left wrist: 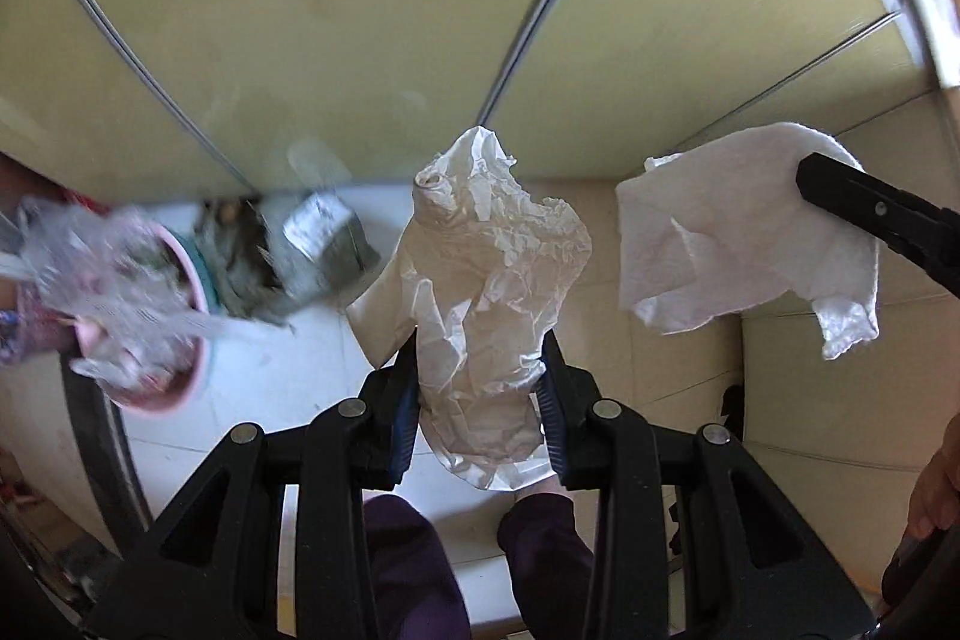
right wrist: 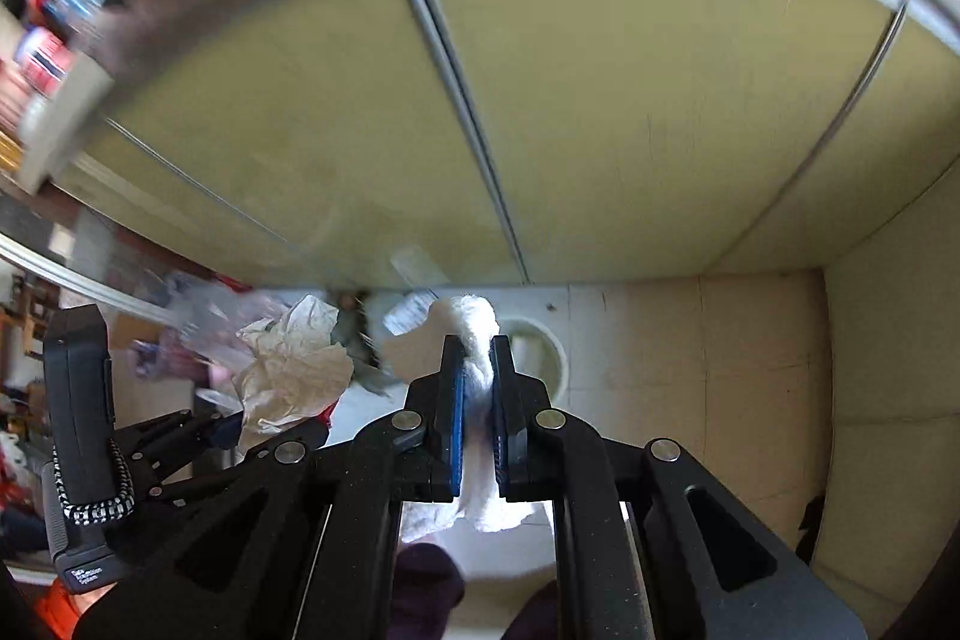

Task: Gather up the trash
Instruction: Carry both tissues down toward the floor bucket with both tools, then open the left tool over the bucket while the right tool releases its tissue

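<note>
You are facing yellow-green cabinet doors (left wrist: 336, 28) above a pale tiled floor (left wrist: 798, 352). Down at the left, a pink bin (left wrist: 180, 370) is sitting on the floor, blurred and heaped with trash. Your left gripper (left wrist: 480, 358) is clamping a crumpled paper (left wrist: 486, 280) between its blue pads, holding it up above the floor. Just beside it, your right gripper (right wrist: 478, 370) is pinching a white tissue (right wrist: 477, 388), jaws nearly closed around it.
</note>
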The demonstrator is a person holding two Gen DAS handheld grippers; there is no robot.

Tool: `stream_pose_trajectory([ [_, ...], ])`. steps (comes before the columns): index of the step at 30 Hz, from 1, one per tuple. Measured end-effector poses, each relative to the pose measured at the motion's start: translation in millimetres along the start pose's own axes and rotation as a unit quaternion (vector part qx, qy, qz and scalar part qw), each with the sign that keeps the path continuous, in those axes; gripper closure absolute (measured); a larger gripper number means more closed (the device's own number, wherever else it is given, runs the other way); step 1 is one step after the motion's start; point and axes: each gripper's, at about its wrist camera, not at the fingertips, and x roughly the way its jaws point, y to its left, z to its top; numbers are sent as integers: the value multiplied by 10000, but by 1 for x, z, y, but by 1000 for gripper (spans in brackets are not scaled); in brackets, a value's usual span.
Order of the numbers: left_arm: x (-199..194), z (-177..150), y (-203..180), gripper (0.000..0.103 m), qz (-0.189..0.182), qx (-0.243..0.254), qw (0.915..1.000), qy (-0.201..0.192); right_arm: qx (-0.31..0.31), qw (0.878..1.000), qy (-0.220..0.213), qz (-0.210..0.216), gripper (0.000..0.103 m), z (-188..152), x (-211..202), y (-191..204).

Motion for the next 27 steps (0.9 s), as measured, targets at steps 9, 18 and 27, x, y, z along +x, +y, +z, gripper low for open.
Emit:
stream_pose_trajectory([
  [9, 135, -2, 19, 68, -62, -228, 9989, 411, 3, 9989, 434, 182, 95, -21, 129, -30],
  [18, 159, 3, 18, 54, -147, -341, 9983, 454, 0, 9977, 650, 204, 68, -25, 148, -31],
  [27, 81, 8, 8, 54, -35, -54, 9997, 240, 39, 9983, 571, 42, 68, -17, 98, -22],
])
